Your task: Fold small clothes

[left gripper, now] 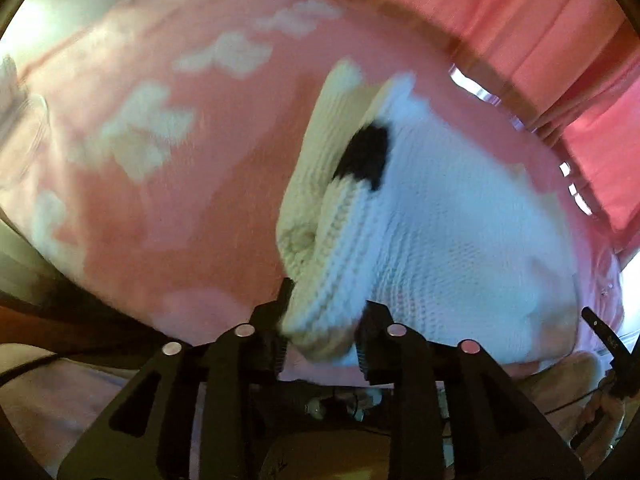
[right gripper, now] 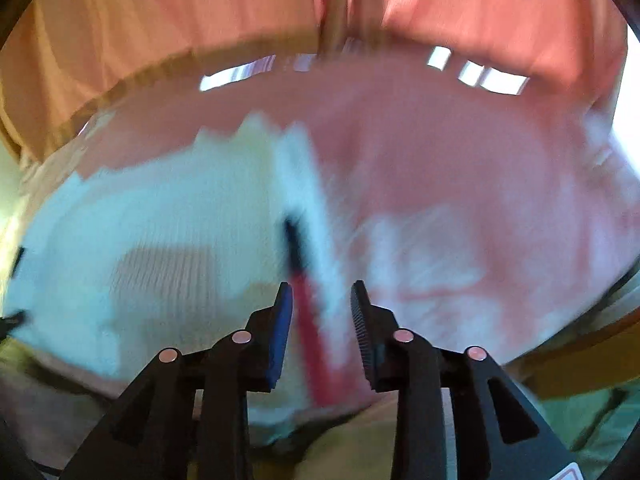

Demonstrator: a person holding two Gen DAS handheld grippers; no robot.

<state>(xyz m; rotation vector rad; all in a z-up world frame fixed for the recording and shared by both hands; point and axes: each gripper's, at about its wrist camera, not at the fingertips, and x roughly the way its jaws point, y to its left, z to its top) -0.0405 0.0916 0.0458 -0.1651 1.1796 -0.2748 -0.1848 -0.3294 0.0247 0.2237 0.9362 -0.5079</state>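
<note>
A small white knitted sweater point(left gripper: 452, 248) with a black patch point(left gripper: 366, 156) lies on a pink blanket with white cloud shapes point(left gripper: 132, 184). My left gripper point(left gripper: 322, 330) is shut on a cream ribbed sleeve or cuff point(left gripper: 320, 264) of the sweater, which bunches up between the fingers. In the blurred right wrist view the sweater point(right gripper: 152, 216) spreads to the left, and a folded edge with a red and black stripe point(right gripper: 308, 320) runs between the fingers of my right gripper point(right gripper: 322, 308), whose jaws stand apart around it.
A pink-orange curtain point(left gripper: 520, 20) hangs behind the blanket-covered surface; it also shows in the right wrist view point(right gripper: 180, 8). A wooden rim point(right gripper: 140, 76) borders the surface at the back. A black cable and tool point(left gripper: 612, 344) sit at the right edge.
</note>
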